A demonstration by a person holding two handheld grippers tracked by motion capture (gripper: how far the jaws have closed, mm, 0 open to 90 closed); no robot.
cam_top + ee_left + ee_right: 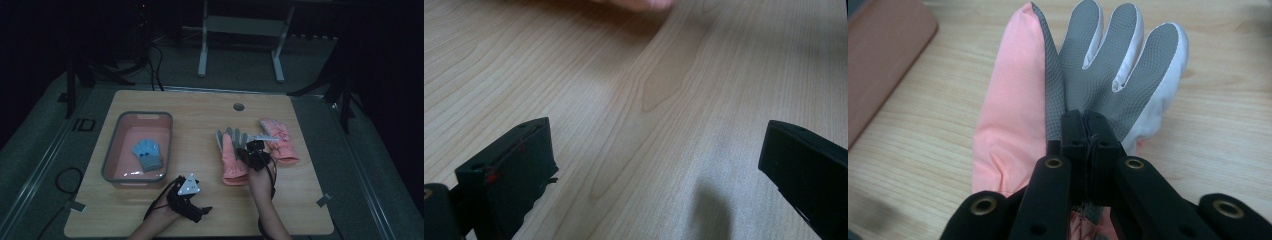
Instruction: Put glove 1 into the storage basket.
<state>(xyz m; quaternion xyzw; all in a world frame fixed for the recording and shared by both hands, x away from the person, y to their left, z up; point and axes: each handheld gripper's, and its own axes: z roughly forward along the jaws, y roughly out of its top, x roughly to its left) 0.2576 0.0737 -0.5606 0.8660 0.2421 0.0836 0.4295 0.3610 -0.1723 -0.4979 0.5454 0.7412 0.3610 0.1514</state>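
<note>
Wooden desk [200, 220] under dim light, dark floor all round.

Left side of the desk: a pink tub with a grey rim [111, 150]. A small blue glove [148, 154] lies flat inside it, fingers pointing away from the person.

Right of centre: a pink glove with a grey textured palm [231, 152], palm side partly turned up, fingers pointing to the far edge. The right claw [248, 150] sits over its middle. In the right gripper view the right claw [1083, 131] has its two jaws pressed together on a fold of the grey palm fabric [1098, 65], just below where the fingers split. Pink shell fabric runs along the left side of that view; a corner of the tub [883, 60] shows at upper left.

Just beside that glove, to its right and touching or nearly so, a second pink glove [281, 140] lies back up, with a white mark on it.

Left claw [190, 197] rests low near the front edge of the desk, in front of the tub, grey plate on top. In the left gripper view the left claw [654, 165] stands wide open, jaws well apart over bare wood, nothing between them.
</note>
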